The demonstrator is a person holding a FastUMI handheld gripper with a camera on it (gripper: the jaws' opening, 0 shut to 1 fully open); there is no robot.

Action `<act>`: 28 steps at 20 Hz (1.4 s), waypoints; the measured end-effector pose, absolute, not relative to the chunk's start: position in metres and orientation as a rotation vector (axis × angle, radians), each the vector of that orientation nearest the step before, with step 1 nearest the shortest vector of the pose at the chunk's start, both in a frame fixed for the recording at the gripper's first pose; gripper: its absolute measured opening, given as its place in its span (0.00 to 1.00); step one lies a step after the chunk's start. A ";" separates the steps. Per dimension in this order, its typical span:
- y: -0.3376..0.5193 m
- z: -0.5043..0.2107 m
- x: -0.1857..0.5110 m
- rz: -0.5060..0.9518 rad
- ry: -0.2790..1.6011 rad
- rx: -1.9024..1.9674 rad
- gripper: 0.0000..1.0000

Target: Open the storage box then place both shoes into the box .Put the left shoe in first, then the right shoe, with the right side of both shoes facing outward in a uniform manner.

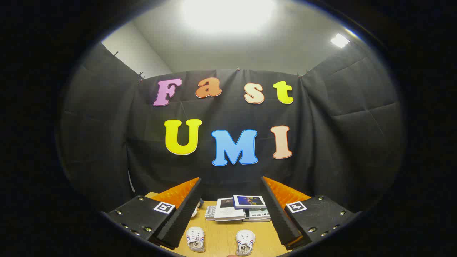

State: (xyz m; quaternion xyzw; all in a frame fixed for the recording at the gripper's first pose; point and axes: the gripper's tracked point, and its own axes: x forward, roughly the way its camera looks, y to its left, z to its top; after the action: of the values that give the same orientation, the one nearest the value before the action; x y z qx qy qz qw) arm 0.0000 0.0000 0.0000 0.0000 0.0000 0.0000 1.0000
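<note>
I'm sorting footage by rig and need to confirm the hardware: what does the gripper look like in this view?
The gripper has two long, flat fingers with ribbed, grooved faces. Each sits on a dark textured plate fixed with silver screws, and each plate carries a small square black-and-white marker. The fingers stand wide apart, open, above the two shoes.

Two shoes [195, 239] [245, 242] (books [237, 208] beyond) between the wide-apart tool [228, 208] fingers.
</note>
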 end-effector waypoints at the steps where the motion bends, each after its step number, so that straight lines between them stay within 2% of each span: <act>1: 0.000 0.000 0.000 0.001 0.002 -0.001 0.98; 22: -0.004 -0.025 0.042 0.035 0.052 0.036 0.98; 28: 0.021 -0.053 0.064 0.142 0.094 0.108 0.98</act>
State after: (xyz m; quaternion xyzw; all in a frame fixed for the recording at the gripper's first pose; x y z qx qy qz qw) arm 0.0640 0.0215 -0.0531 0.0538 0.0467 0.0708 0.9949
